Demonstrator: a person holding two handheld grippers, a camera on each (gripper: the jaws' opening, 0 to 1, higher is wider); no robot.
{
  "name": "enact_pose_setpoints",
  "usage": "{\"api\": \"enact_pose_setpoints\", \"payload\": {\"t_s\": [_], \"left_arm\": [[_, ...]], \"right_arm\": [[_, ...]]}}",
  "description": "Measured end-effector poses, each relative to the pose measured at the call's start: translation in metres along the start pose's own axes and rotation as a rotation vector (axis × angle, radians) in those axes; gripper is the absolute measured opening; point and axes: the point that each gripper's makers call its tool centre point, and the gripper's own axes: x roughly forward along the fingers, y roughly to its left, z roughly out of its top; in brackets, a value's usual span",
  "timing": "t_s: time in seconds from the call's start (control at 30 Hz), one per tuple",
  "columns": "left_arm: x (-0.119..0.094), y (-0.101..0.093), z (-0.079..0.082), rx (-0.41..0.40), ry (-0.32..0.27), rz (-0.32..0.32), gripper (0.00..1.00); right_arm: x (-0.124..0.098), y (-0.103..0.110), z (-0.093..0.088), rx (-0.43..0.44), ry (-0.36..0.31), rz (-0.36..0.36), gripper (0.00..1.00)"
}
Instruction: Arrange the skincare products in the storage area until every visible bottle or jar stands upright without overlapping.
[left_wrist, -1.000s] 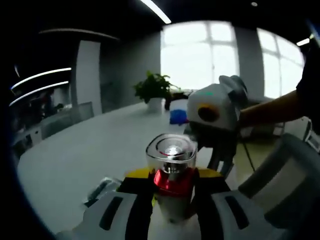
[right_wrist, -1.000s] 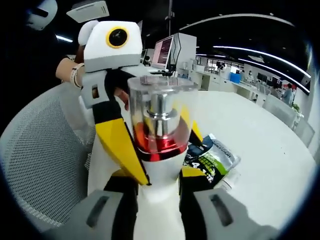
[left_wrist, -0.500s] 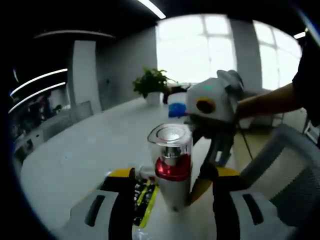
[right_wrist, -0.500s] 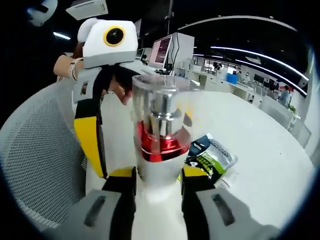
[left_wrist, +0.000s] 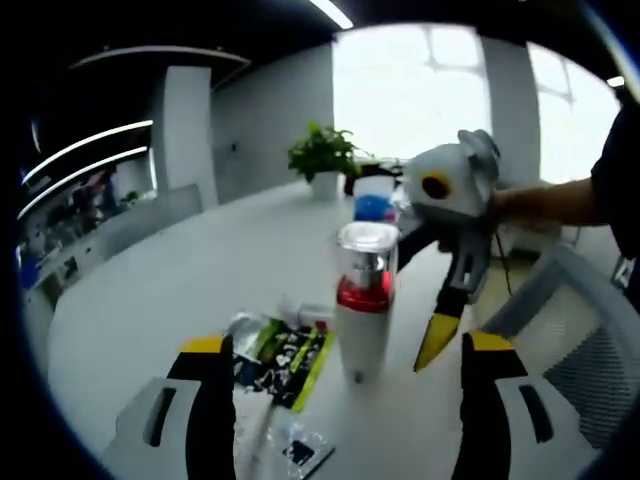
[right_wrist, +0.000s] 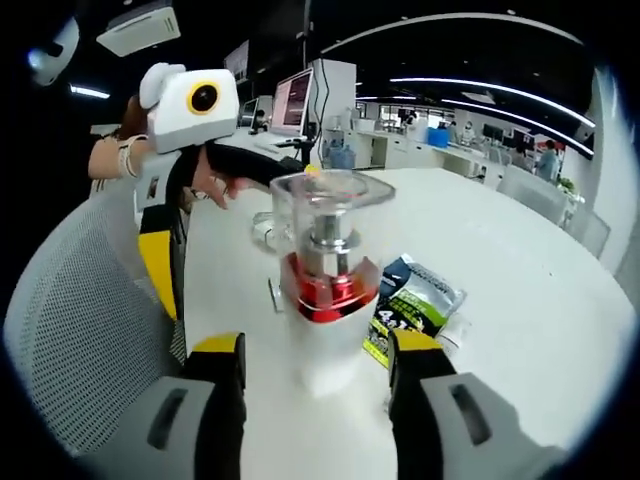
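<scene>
A white pump bottle (left_wrist: 362, 312) with a red collar and a clear cap stands upright on the white table (left_wrist: 160, 300). My left gripper (left_wrist: 347, 348) is open, its yellow-tipped jaws wide apart and drawn back from the bottle. In the right gripper view the same bottle (right_wrist: 326, 300) stands between the jaws of my right gripper (right_wrist: 316, 348), which is open with a gap on each side. The right gripper (left_wrist: 445, 300) hangs just right of the bottle in the left gripper view. The left gripper (right_wrist: 165, 240) sits to the bottle's left in the right gripper view.
A green and black sachet (left_wrist: 285, 352) lies flat beside the bottle, also seen as the sachet (right_wrist: 415, 305). A blue-labelled jar (left_wrist: 375, 196) and a potted plant (left_wrist: 325, 158) stand farther back. A mesh chair (right_wrist: 70, 330) borders the table edge. A small clear container (right_wrist: 265, 230) rests behind the bottle.
Both grippers let go of the bottle, opened wide and drew back from it. The bottle now stands alone on the table.
</scene>
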Motion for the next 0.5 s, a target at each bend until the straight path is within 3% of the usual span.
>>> {"api": "enact_pose_setpoints", "payload": {"t_s": [0.2,0.27,0.5], "left_arm": [[-0.021,0.006,-0.007,-0.048,0.013,0.018,0.97],[-0.029,0.011,-0.010,-0.047,0.015,0.044,0.97],[-0.056,0.025,-0.018,-0.048,0.028,0.104,0.97]], "right_arm": [[-0.010,0.004,0.009,0.012,0.009,-0.044,0.69],[-0.014,0.002,0.012,0.028,0.001,-0.064,0.70],[-0.020,0.008,0.018,0.070,0.009,-0.090,0.85]]}}
